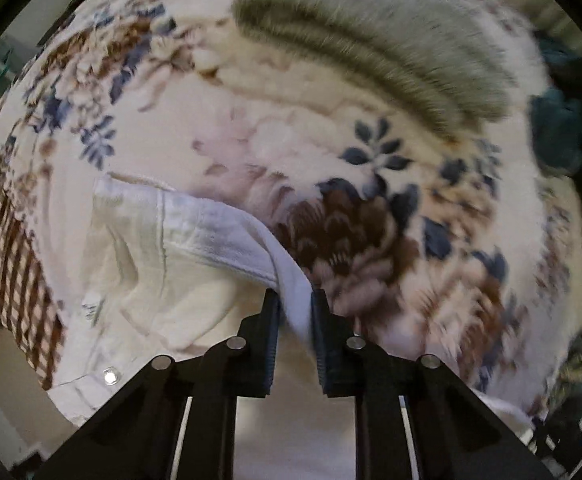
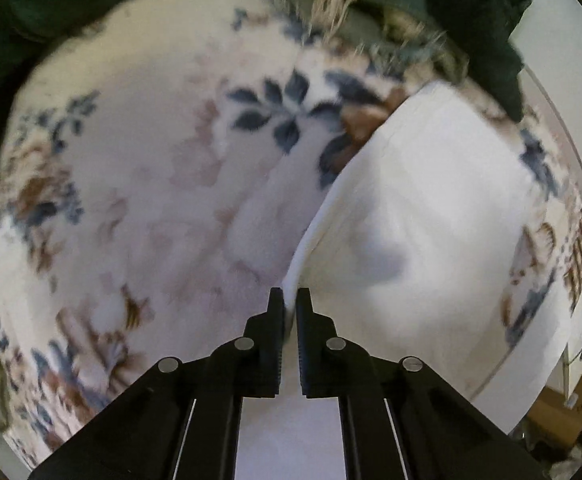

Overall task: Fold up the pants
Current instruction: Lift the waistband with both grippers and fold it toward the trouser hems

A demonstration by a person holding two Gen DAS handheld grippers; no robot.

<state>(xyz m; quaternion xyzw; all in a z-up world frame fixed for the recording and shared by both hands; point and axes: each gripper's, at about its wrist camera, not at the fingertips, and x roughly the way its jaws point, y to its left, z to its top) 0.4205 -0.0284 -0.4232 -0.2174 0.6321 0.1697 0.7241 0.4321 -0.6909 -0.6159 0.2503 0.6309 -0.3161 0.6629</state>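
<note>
Both my grippers pinch white pants over a floral blanket.

On my left wrist view, the left gripper [image 1: 295,300] has its jaws nearly closed on a fold of the white pants [image 1: 151,264], with cloth filling the narrow gap between the fingers. The waistband end, with a metal snap button [image 1: 110,376], spreads to the left of the fingers and lies on the floral blanket [image 1: 371,232]. A grey furry pillow [image 1: 371,48] sits further back on the blanket, well apart from the pants. On my right wrist view, the right gripper [image 2: 289,300] is closed almost fully on a thin edge of the pants [image 2: 431,216], and the smooth leg cloth spreads up and to the right over the same blanket [image 2: 151,160]. Dark green fabric [image 2: 471,8] lies at the far end.
</note>
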